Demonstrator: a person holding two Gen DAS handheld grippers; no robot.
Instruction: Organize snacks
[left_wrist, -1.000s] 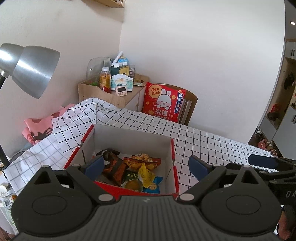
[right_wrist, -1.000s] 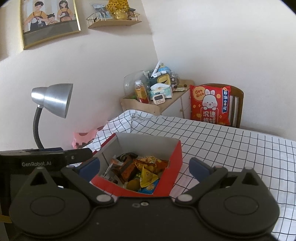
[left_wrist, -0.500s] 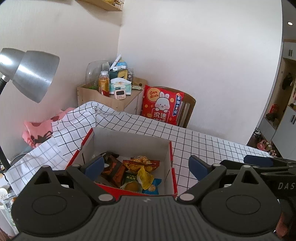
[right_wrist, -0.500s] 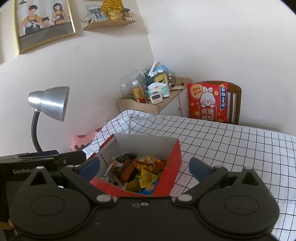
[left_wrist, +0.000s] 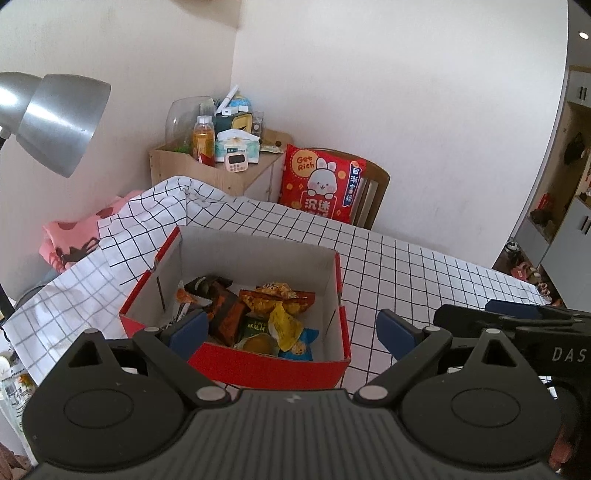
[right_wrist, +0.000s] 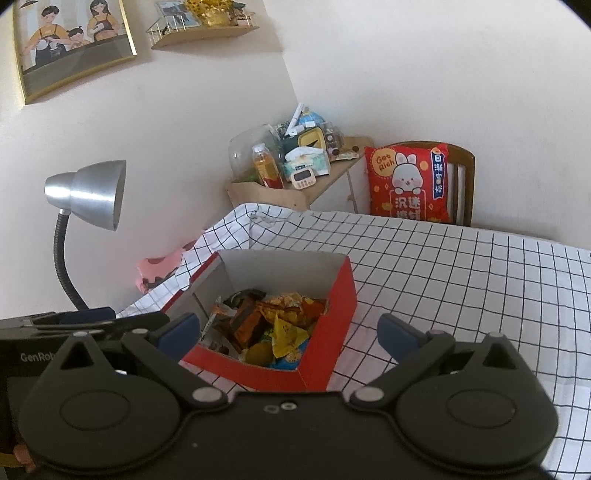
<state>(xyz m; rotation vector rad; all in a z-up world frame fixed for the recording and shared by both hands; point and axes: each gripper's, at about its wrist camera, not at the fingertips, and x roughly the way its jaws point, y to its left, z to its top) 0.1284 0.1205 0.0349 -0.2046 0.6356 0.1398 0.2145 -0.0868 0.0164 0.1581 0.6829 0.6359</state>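
Both the left gripper (left_wrist: 290, 330) and the right gripper (right_wrist: 290, 332) hang spread wide and empty above the open red cardboard box (left_wrist: 266, 363) of mixed snack packets (left_wrist: 258, 314) on the black-gridded white tablecloth (left_wrist: 406, 266)

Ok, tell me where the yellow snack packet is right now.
The yellow snack packet lies inside the red box on the checked tablecloth, near the box's front wall, between an orange bag and a blue packet.

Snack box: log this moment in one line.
left gripper: open, empty | right gripper: open, empty | box: on table, holds snacks | both above box
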